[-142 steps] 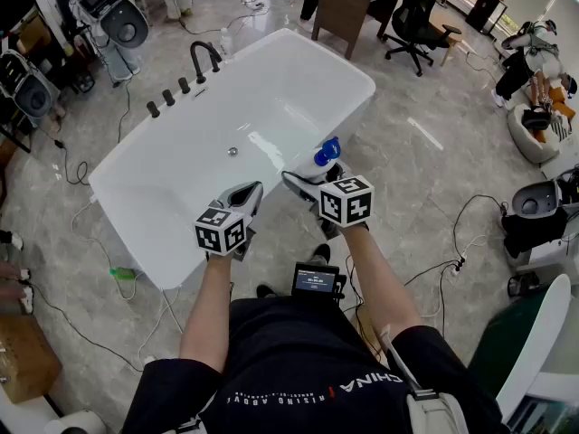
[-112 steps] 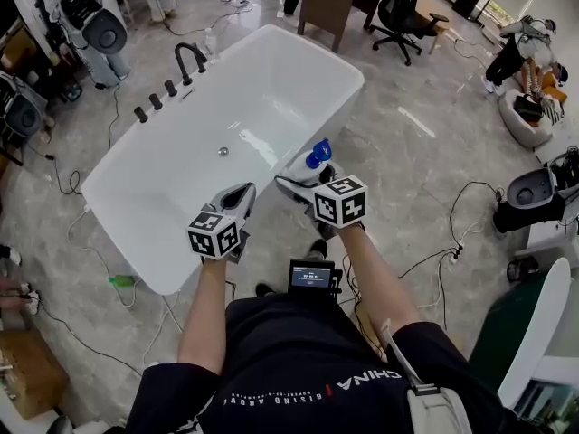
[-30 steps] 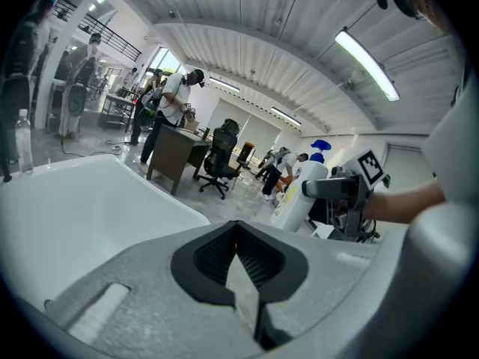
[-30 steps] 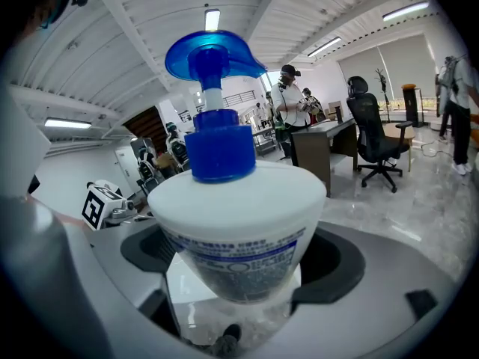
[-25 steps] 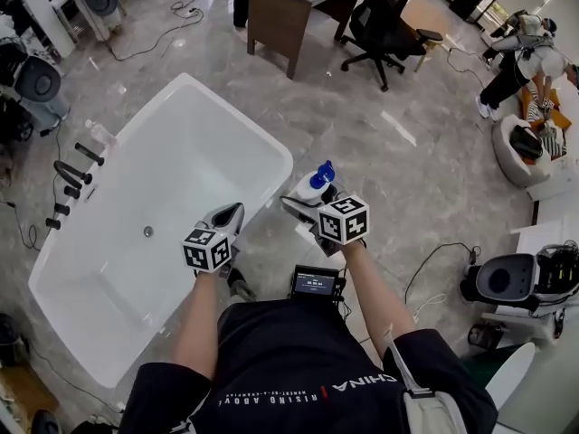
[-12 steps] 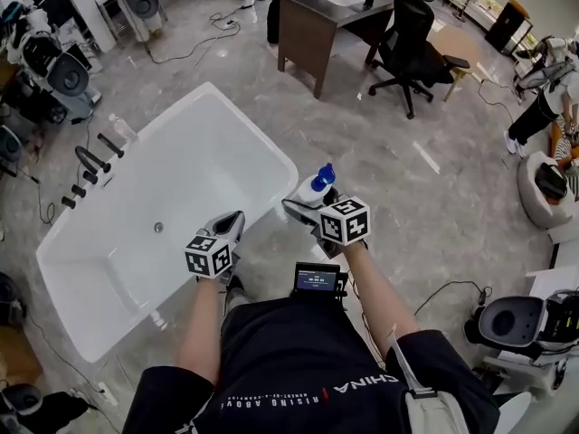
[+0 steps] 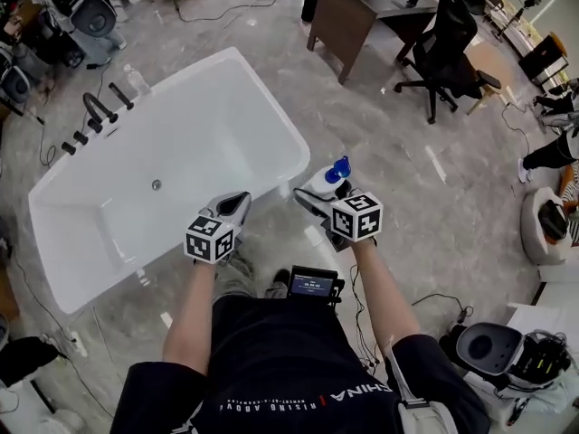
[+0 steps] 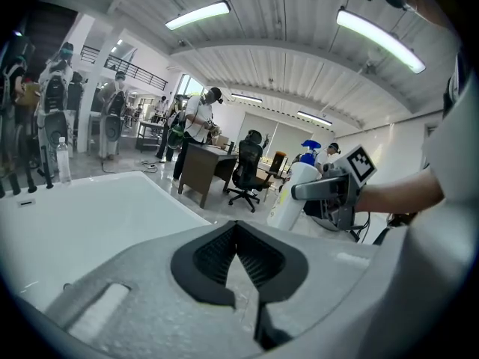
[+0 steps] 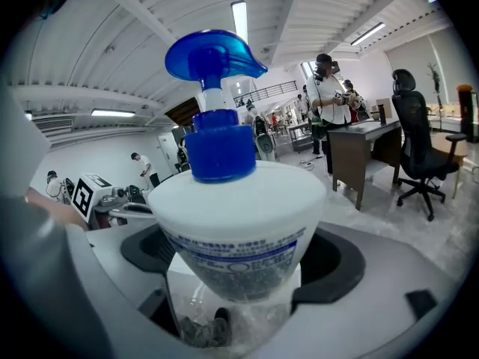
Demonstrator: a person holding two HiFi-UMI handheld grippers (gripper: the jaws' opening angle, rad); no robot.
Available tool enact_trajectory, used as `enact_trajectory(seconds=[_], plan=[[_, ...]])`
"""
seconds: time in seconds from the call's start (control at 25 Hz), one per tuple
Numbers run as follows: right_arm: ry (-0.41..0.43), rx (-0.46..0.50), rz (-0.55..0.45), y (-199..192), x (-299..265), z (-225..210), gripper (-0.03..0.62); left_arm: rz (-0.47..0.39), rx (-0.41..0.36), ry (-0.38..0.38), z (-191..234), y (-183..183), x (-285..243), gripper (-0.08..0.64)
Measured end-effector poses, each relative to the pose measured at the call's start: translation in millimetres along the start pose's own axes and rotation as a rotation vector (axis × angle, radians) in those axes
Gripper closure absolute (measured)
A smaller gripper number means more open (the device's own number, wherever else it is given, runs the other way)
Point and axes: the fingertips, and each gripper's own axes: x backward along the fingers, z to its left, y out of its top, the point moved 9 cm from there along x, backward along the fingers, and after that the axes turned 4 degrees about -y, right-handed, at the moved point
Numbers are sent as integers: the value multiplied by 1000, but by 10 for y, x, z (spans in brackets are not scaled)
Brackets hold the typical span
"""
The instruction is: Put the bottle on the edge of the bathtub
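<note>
Bottle now beyond bathtub, contents unclear

**Colours and Patterns in View**

A white plastic pump bottle is topped with a blue pump head and printed with blue label text. The rectangular white bathtub is fitted with black taps. Black-and-white square markers are carried on the grey left gripper and the grey right gripper. The stone floor is veined in grey.
</note>
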Motion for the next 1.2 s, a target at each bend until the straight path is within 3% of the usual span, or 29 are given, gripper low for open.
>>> enact_trajectory(seconds=[0.24,0.72,1.04,1.2], plan=[[-2,63,59,-224,-622,80,95,-6,32,-21,470,-299,-208,551],[-18,98,60,-620,-1632,-232,95,-5,56,-31,1082,-782,-1022,551],[-38,117,-7,-1220,-2038,-616,95,-21,88,-2,1409,-1442,-1485,551],[-44,156,-61,-1379,-2188,-679,95,-47,54,42,1500,-1618,-1608,551]])
